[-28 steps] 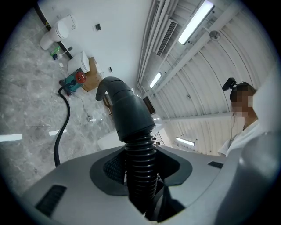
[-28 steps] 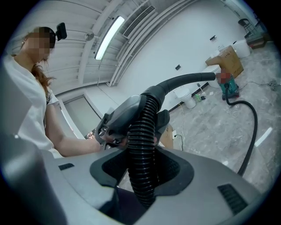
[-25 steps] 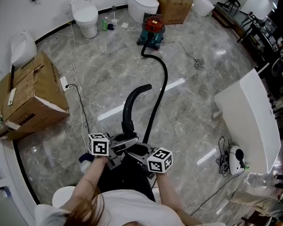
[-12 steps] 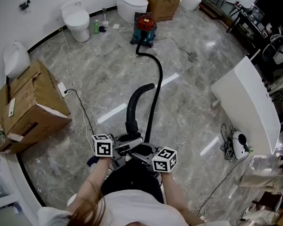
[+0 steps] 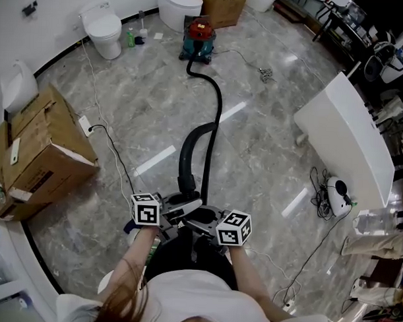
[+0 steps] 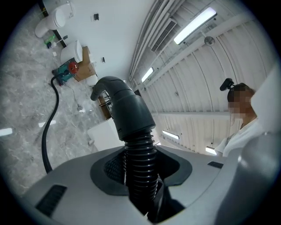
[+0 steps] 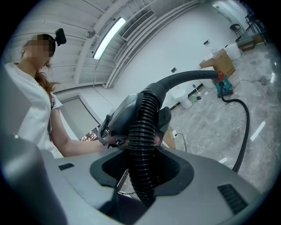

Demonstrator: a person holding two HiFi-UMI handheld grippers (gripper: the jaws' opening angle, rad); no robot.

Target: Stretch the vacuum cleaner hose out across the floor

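A red and blue vacuum cleaner (image 5: 198, 37) stands far up the marble floor. Its black hose (image 5: 216, 105) runs from it in a gentle bend down to me and ends in a curved smooth handle tube (image 5: 187, 156). My left gripper (image 5: 177, 206) and right gripper (image 5: 200, 223) meet just in front of my body, both shut on the ribbed end of the hose. In the left gripper view the ribbed hose (image 6: 139, 167) passes between the jaws and the handle tube (image 6: 127, 110) rises above. The right gripper view shows the ribbed hose (image 7: 142, 145) clamped the same way, with the vacuum cleaner (image 7: 223, 83) far off.
A large cardboard box (image 5: 37, 151) sits at the left, with a thin black cable (image 5: 116, 157) beside it. Two toilets (image 5: 104, 31) (image 5: 177, 4) and another box (image 5: 223, 6) stand by the far wall. A long white panel (image 5: 347, 149) and a white device (image 5: 335, 198) with cords lie at the right.
The view has drawn back from the vacuum cleaner, and the hose's sharp bend has flattened into a longer, straighter run. Both grippers keep their hold on the hose end.
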